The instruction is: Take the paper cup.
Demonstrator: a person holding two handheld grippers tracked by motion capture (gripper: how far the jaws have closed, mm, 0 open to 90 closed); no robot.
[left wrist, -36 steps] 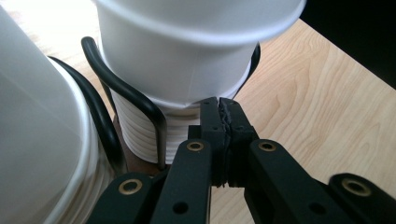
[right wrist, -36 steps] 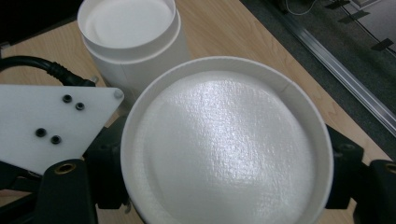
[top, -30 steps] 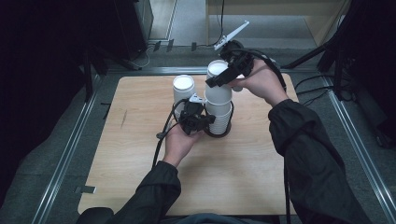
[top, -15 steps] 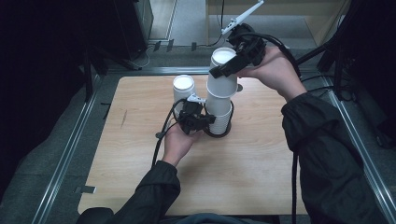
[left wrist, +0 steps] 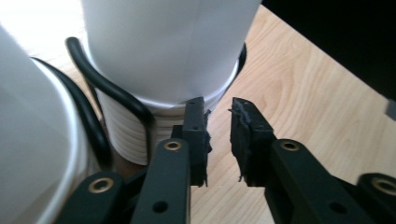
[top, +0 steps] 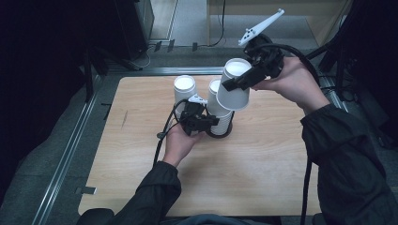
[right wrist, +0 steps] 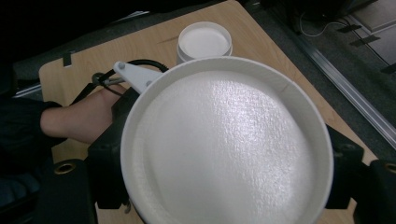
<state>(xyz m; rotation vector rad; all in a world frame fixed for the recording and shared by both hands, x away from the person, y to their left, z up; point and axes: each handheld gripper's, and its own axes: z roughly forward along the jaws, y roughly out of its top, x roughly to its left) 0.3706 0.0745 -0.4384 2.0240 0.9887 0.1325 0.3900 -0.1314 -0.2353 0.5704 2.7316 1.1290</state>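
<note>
Wooden tabletop [top: 263, 183] lies under our hands, with dark floor and metal rails around it. At the left of the group stands a separate white cup stack [top: 184, 89], upright on the wood. Just beside it our left gripper [top: 212, 123] sits low at the foot of the main cup stack [top: 220, 117], which stands in a black wire holder [left wrist: 116, 98]. Its jaws have just been opening; in the left gripper view they stand slightly apart, with nothing between them, right at the ribbed rims of the stack. Farther right and higher, our right gripper [top: 234, 84] is clamped across a single white cup [top: 233, 86], tilted and lifted clear of the stack.
</note>
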